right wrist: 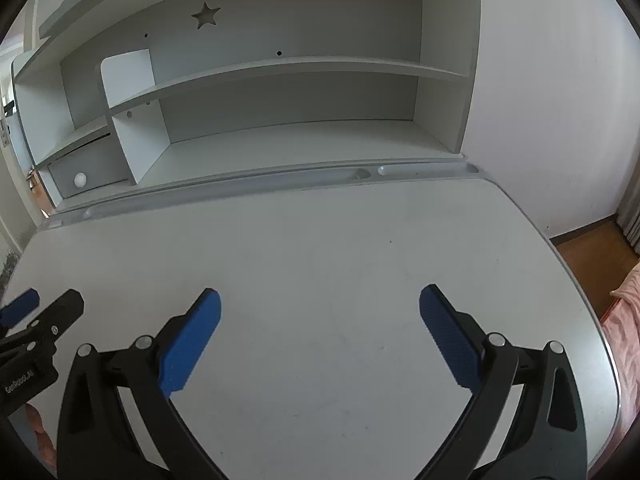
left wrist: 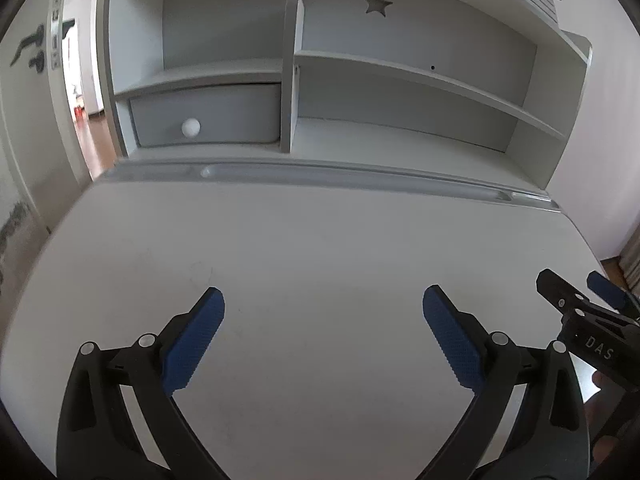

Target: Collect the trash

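From the left wrist view, the left tool [left wrist: 323, 300] hangs over the white tabletop [left wrist: 320, 248], its two blue-padded fingers [left wrist: 192, 340] spread wide with nothing between them. Beyond it, at the far edge of the tabletop, stands a white shelf unit [left wrist: 400, 80] with a star-shaped cutout [left wrist: 377, 2] in its back panel. In the lower left compartment of the shelf unit sits a grey drawer [left wrist: 208, 116] with a round white knob [left wrist: 191, 127]. A grooved rail [left wrist: 320, 172] runs along the foot of the shelf unit. To the left of the shelf unit a doorway [left wrist: 80, 80] opens onto a wooden floor. The right tool [left wrist: 576, 284] shows at the right edge of this view, beside the tabletop's near right part, with a fingertip of the person's hand [left wrist: 598, 380] just below it. No trash can be made out on the tabletop or in the shelf unit here.

From the right wrist view, the right tool [right wrist: 320, 300] is likewise held over the tabletop [right wrist: 320, 248] with its blue pads [right wrist: 448, 332] wide apart and gripping nothing. The shelf unit [right wrist: 300, 80] lies ahead, its compartments bare, the drawer [right wrist: 92, 168] at its lower left. The left tool [right wrist: 44, 304] enters at the left edge. Right of the shelf unit are a white wall [right wrist: 560, 120], wooden floor [right wrist: 592, 256] and a pink fabric [right wrist: 628, 320]. No trash shows in this view either.
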The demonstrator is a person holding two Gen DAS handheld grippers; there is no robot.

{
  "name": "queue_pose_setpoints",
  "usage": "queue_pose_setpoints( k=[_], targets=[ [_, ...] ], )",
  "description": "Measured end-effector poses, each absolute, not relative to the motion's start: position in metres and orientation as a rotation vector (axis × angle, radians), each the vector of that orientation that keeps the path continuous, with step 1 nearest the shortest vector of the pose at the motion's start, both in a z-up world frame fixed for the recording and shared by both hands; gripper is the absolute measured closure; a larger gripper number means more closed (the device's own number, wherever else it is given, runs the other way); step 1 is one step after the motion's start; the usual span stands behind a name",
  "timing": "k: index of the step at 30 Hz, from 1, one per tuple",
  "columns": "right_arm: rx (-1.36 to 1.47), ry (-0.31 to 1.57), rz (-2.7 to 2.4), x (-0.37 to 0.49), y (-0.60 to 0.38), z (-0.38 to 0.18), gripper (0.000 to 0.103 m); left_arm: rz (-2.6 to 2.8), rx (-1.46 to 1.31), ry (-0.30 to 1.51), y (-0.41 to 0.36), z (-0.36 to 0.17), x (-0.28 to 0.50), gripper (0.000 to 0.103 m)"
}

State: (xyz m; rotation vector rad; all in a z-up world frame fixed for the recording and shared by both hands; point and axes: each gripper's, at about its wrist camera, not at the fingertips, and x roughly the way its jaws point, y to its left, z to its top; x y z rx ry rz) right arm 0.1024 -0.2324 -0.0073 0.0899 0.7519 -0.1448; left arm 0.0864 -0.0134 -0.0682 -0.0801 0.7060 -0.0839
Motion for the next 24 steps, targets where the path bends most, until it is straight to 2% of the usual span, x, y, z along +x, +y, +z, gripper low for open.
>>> queue_pose_setpoints(
  k=[24],
  targets=[
    [0.086,0.767,-0.132,0.1045,-0.2318,-0.0114,0.007,-0.045,-0.103,0.744,-0.0128,-0.0761,0.0857,0.007]
  ],
)
